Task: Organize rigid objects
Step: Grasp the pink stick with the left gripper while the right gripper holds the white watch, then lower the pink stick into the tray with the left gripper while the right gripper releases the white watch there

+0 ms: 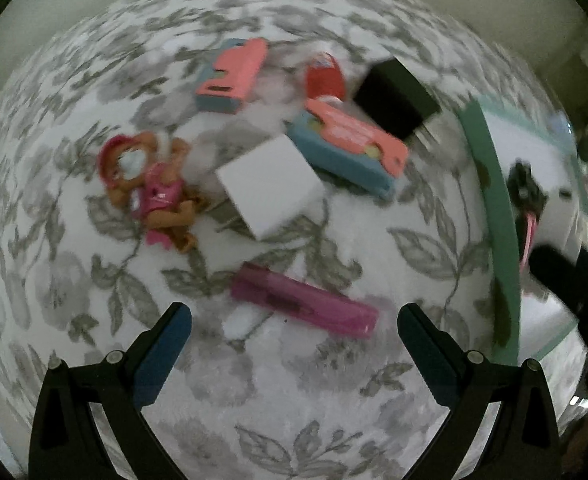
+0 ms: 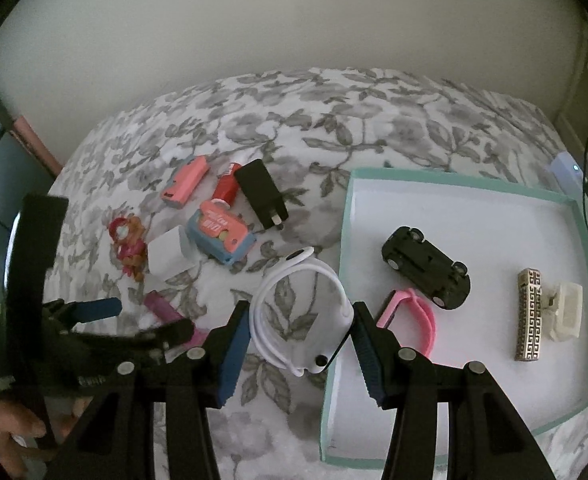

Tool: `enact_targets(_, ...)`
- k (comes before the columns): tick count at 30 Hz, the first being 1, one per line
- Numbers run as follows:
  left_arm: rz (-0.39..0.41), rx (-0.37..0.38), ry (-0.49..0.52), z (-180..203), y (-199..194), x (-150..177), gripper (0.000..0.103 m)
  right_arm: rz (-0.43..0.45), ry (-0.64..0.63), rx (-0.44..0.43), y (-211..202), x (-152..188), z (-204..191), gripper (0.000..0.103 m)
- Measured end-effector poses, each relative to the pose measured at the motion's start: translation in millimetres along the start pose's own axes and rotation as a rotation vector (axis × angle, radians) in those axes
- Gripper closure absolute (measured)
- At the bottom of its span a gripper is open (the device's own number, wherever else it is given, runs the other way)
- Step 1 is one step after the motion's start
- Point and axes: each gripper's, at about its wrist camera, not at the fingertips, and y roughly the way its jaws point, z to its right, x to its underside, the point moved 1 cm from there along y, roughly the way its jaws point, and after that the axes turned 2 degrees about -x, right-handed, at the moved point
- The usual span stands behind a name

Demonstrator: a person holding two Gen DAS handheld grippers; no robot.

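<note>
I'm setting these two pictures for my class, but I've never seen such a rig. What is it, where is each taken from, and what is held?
No robot: a person holds tongs in each hand, each with a camera looking along its fingers. The left view shows the left tongs open above a flowered cloth strewn with a toy figure, white cube and purple case. The right view shows the right tongs gripping a white wristband beside a green-rimmed tray holding a black toy car.

A floral bedspread (image 2: 374, 120) lies below a plain pale wall (image 2: 294, 32).
</note>
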Motion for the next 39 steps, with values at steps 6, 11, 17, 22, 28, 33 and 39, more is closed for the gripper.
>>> enact_targets(6,-0.012,-0.084,0.152,23.3,10.3,4.8,0.001,-0.019,-0.007,0.002,4.2,2.6,-1.5,0.050)
enact_targets(11,0.013,-0.107,0.178,25.6,18.9,5.7,0.001,-0.027,-0.018,0.004,5.8,3.7,-3.5,0.050)
enact_targets(17,0.020,-0.041,0.177,22.8,21.0,-3.9,0.015,-0.038,-0.011,0.008,9.0,3.5,-1.4,0.050)
enact_targets(22,0.019,-0.037,0.195,31.7,17.7,-4.1,0.020,-0.044,-0.006,0.008,9.9,3.8,-0.7,0.050)
enact_targets(28,0.032,-0.045,0.165,27.7,8.4,-6.1,0.021,-0.041,-0.004,0.006,9.3,4.0,0.2,0.050)
enact_targets(33,0.145,0.009,0.128,22.2,-36.1,-14.0,0.020,-0.006,0.026,-0.012,-1.4,-0.5,4.5,0.050)
enact_targets(39,0.285,0.035,0.117,31.1,-81.6,-18.0,0.020,0.062,0.058,-0.003,-26.2,-8.3,14.5,0.050)
